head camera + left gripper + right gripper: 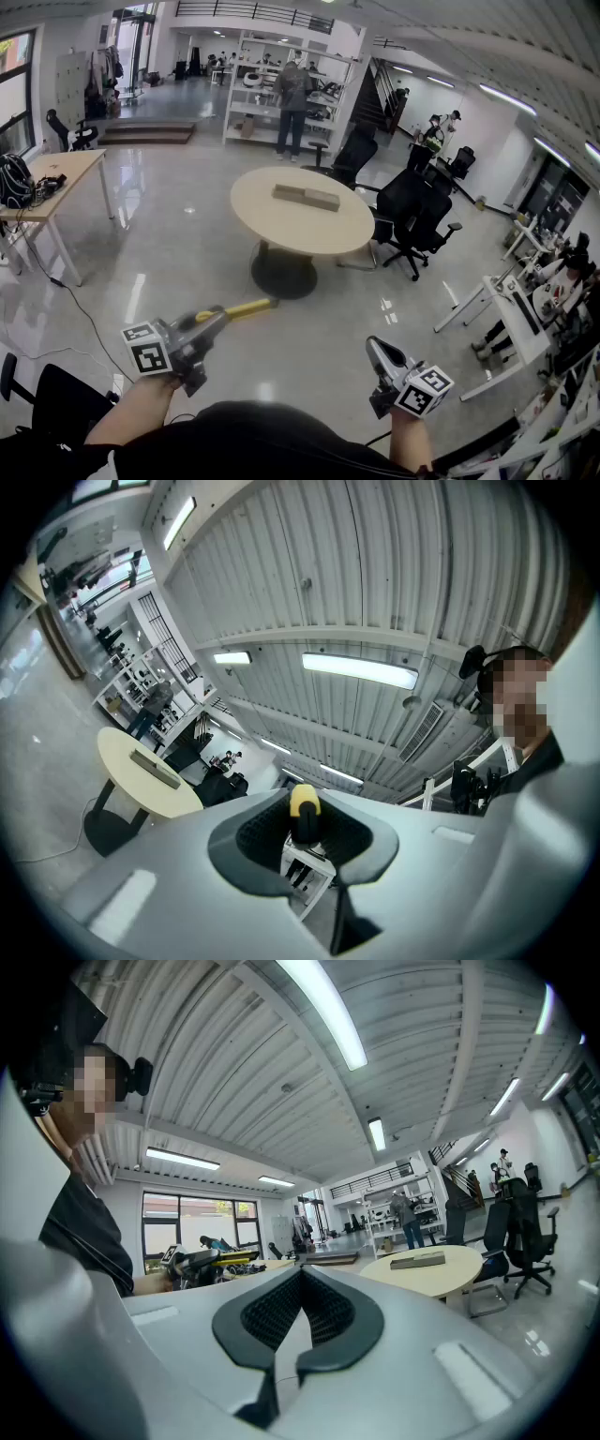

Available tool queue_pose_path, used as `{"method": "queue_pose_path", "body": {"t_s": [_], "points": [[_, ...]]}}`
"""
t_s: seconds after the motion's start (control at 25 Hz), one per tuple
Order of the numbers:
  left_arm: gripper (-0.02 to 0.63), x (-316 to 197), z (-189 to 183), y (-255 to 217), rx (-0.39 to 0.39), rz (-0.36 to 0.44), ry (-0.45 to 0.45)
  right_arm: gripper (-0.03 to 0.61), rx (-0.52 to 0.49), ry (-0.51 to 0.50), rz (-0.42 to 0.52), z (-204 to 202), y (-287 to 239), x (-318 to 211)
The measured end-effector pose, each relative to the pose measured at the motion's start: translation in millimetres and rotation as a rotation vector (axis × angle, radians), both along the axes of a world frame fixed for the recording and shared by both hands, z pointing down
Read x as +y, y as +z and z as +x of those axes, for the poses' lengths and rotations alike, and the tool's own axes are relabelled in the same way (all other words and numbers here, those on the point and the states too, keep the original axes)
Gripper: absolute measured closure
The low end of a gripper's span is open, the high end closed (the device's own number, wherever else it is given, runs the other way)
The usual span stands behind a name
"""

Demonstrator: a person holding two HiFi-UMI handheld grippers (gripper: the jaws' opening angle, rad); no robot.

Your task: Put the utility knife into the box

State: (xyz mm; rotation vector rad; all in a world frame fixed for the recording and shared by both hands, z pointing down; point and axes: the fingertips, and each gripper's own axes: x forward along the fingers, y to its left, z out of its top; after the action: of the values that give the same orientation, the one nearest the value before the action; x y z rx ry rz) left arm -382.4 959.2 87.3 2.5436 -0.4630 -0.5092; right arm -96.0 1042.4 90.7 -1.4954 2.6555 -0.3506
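Observation:
My left gripper (216,321) is shut on a yellow and black utility knife (246,308), which sticks out forward and to the right over the floor. In the left gripper view the knife (304,810) stands end-on between the dark pads of that gripper (304,834). A flat brown box (306,197) lies on the round beige table (281,225) ahead, well beyond both grippers. My right gripper (377,347) is shut with nothing in it. In the right gripper view its pads (267,1312) meet, and the box (417,1260) lies on the table (441,1277) to the right.
Black office chairs (412,220) stand right of the table. A wooden desk (56,178) with a bag stands at the left, with a cable on the glossy floor (178,253). White shelving (281,89) and a standing person (292,105) are at the back.

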Motion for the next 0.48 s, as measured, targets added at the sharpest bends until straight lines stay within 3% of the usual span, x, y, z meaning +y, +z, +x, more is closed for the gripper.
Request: {"method": "queue_pose_path", "body": {"t_s": [0.48], "points": [[0.545, 7, 22, -7, -0.014, 0.015, -0.001, 0.566, -0.026, -0.008, 0.006, 24, 2, 6]]}}
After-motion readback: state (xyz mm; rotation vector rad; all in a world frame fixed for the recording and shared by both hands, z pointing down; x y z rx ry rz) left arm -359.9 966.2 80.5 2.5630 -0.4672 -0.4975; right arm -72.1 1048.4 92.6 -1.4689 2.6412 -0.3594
